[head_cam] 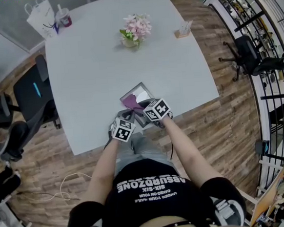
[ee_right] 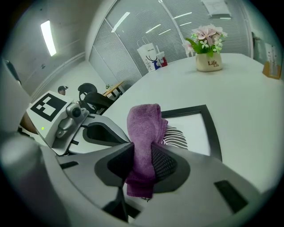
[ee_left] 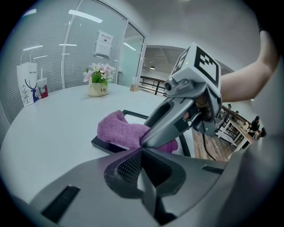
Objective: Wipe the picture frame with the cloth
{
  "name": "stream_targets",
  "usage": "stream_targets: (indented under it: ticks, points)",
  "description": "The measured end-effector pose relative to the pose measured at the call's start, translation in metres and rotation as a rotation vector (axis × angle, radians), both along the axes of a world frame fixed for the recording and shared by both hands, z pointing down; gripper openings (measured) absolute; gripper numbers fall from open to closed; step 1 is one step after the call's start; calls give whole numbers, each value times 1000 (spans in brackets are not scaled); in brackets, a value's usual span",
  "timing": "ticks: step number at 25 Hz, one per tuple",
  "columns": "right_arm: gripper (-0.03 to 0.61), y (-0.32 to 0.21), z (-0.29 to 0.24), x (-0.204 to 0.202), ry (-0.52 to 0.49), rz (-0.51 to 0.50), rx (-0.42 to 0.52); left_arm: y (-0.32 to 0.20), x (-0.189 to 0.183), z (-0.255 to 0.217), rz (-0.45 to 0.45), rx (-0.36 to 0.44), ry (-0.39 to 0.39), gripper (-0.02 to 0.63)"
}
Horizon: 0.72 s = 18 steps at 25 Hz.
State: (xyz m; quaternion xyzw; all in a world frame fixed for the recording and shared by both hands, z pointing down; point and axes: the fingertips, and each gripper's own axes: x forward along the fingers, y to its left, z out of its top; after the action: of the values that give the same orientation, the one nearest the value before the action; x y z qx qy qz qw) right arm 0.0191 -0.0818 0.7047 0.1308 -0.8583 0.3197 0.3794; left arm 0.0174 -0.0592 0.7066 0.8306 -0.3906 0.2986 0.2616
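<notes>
The right gripper [ee_right: 142, 155] pinches the cloth [ee_right: 144, 124] lengthwise over the flat frame [ee_right: 183, 110].

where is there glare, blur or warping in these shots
Head view: fisheye bows the table edges, and the frame glass shows a bright glare patch. Left gripper view: dark corners, its own jaws soft. Right gripper view: round vignette, cloth sharp, ceiling light blown out.

Office meeting room, white table [head_cam: 94, 65], swivel chair [head_cam: 32, 92], glass partitions [ee_left: 88, 48]
</notes>
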Motion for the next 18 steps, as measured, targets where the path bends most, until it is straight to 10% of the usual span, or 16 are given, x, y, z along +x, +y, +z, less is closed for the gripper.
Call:
stream_targets:
  ticks: [18]
  points:
    - [120, -16, -1, 6, 84, 10, 145, -4, 1, 1, 4, 26, -14, 15]
